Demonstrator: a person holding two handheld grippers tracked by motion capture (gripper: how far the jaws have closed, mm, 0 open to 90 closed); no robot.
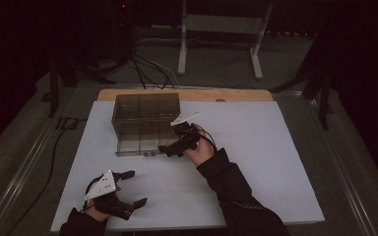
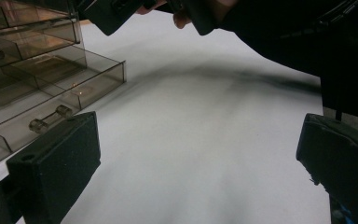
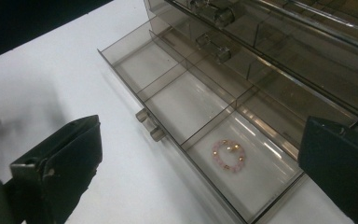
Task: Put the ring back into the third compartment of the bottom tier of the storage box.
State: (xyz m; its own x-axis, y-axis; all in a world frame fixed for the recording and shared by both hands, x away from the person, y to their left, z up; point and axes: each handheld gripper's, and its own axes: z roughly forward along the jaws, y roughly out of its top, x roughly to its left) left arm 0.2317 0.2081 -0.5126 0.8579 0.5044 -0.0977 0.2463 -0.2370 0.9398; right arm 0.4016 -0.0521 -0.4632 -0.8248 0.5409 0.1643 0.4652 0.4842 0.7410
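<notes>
Right gripper [image 1: 170, 146] hangs at the front right corner of the smoky clear drawer box [image 1: 145, 115], jaws spread wide, nothing between them. In the right gripper view the bottom drawer [image 3: 168, 88] stands pulled out, split by thin walls into three compartments. A pink bead bracelet [image 3: 229, 156] with a few gold beads lies flat in the compartment closest to this gripper, between the two jaws and a little ahead of them, clear of all the compartment's walls. The other two compartments, farther ahead, look bare. The drawer's handle [image 3: 150, 125] juts from its front wall toward the left jaw, apart from it. Above the drawer, the upper drawers sit closed, their knobs overhanging its back edge.

Left gripper [image 1: 131, 189] sits low near the table's near edge, jaws wide apart, gripping nothing. Ahead of it runs a broad stretch of bare white board [image 2: 205, 140]. Off its left jaw, the open drawer's corner [image 2: 121, 70] pokes out, and a handle [image 2: 50, 119] sits just beyond that jaw's tip. Far ahead, the right hand [image 2: 177, 11] and its dark sleeve [image 2: 279, 32] cross the top of the view.

From above, open board spreads right of the right forearm to the table's edge.
</notes>
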